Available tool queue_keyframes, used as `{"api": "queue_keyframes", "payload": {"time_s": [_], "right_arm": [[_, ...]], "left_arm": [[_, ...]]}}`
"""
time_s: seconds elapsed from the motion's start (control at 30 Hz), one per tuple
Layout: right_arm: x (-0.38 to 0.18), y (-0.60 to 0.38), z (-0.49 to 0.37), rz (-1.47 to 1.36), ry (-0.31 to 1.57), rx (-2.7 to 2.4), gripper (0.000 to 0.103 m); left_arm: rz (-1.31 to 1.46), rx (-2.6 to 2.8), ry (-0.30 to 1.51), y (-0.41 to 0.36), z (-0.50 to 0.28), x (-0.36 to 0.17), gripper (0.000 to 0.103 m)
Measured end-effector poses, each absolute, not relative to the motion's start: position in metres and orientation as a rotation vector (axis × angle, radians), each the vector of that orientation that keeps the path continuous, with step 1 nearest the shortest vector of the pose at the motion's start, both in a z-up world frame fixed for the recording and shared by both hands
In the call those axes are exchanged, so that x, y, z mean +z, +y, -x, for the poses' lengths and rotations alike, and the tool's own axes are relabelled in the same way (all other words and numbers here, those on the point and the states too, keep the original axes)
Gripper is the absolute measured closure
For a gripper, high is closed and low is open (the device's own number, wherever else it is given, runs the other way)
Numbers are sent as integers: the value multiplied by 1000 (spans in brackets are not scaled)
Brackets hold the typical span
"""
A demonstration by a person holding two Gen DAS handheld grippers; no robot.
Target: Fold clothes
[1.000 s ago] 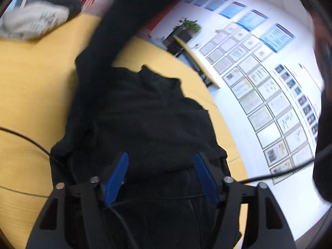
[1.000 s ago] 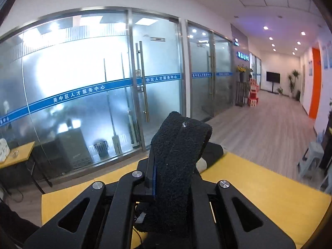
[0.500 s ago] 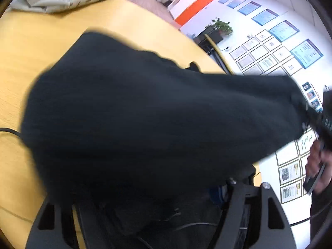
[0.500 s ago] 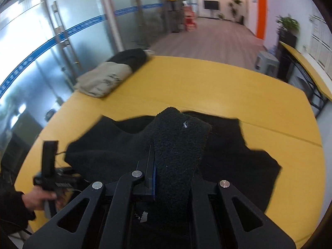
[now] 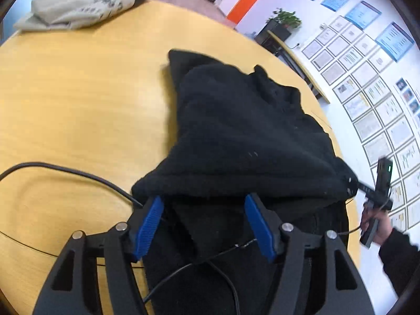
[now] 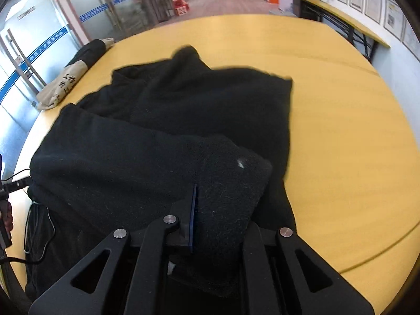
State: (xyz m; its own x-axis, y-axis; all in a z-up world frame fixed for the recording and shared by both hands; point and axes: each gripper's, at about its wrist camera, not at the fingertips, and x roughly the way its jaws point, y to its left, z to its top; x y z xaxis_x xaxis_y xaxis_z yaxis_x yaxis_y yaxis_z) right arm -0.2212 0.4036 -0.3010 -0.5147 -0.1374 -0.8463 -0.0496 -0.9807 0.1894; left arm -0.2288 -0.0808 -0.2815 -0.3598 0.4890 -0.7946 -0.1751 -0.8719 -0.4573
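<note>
The right tool point(image 6: 210, 202), pinching the black fleece point(image 5: 244, 131), has swung its edge down across the garment on the counter point(image 5: 78, 105), completing a fold, while the spread left tool point(image 5: 203, 225) narrows on nothing.

Evenly and brightly lit from overhead ceiling fixtures, with added daylight through the glass partitions point(image 6: 39, 52) at 10 o'clock in the right wrist view. Strong fisheye curvature throughout: wall frames point(image 5: 367, 105) bowed along the 2 to 4 o'clock rim, dark vignette ringing each circular field. Soft sheen on the yellow tabletop point(image 5: 78, 105), no harsh glare. Shallow, diffuse shadow under the black garment point(image 5: 249, 131), at its 9 o'clock edge. Fabric detail largely lost to underexposure, only lint flecks resolved. Slight motion blur along the garment outline toward 12 o'clock in the right wrist view. Sharp focus on the nearby blue pads point(image 5: 148, 225); softening toward the periphery.
</note>
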Motion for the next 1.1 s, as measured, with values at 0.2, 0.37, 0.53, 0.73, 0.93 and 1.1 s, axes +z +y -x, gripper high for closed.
{"api": "queue_keyframes", "payload": {"time_s": [0.2,0.37,0.53,0.73,0.93,1.1], "right_arm": [[-315,408,213,-1581,-285,-2657,82],[-268,435,183,-1531,-236,-2871,42],[-215,411,172,-1282,-147,-2920,40],[-284,361,234,-1472,-70,-2719,42],[-317,410,202,-1556,-238,-2750,80],[-276,379,225,-1519,-53,-2791,59]], "left_arm": [[1476,2276,-446,-88,218,-270,34],[1242,2219,-345,-81,190,-196,29],[1141,2192,-214,-50,225,-173,9],[1455,2085,-109,-11,276,-273,12],[1437,2026,-173,-16,223,-278,12],[1408,2085,-215,-24,208,-276,12]]}}
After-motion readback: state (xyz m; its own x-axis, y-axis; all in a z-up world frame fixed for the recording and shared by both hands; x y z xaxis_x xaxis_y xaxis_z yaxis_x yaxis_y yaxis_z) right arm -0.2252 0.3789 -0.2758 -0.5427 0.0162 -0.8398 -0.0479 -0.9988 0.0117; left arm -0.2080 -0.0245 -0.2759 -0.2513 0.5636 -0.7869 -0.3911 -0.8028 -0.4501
